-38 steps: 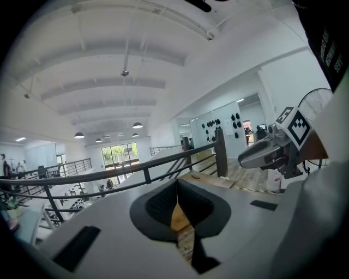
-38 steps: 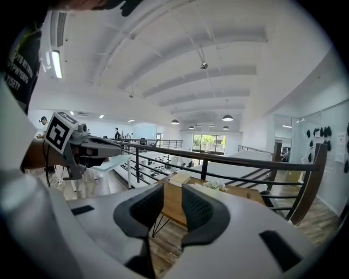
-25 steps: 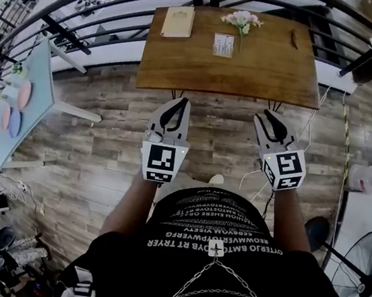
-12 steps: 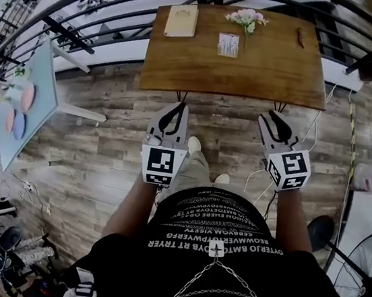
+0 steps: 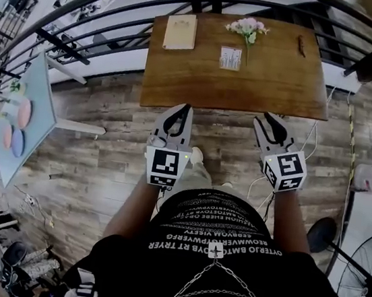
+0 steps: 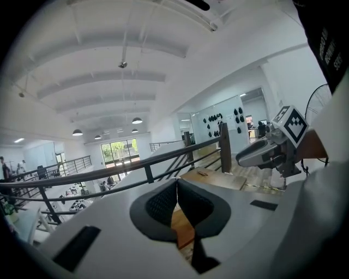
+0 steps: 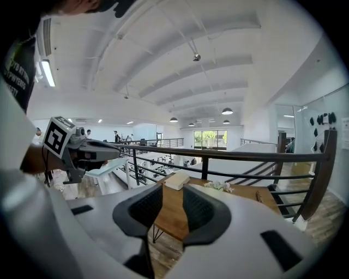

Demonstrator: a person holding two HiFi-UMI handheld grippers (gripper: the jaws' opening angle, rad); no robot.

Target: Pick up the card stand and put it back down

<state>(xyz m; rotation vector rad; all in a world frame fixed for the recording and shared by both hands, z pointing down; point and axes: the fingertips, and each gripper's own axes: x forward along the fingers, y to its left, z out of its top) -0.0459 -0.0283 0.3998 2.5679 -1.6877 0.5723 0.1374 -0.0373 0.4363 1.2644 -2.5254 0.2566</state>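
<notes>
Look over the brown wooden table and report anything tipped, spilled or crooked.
Nothing stands out. On the brown wooden table the white card stand, the tan rectangular pad and the thin dark stick-like item sit apart, nothing spilled. The pink flower bunch seems to lie flat, with no vase visible.

wood-plank floor (image 5: 89, 159), wooden table (image 5: 182, 76) by black railing (image 7: 205, 166), white vaulted ceiling (image 7: 163, 54)

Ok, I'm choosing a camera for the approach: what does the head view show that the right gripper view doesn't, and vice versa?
Head view only: the card stand, the fan. Right gripper view only: ceiling lights, and a look along the right gripper, jaws opening, nothing between them. Both: the wooden table, flowers, railing, left gripper.
</notes>
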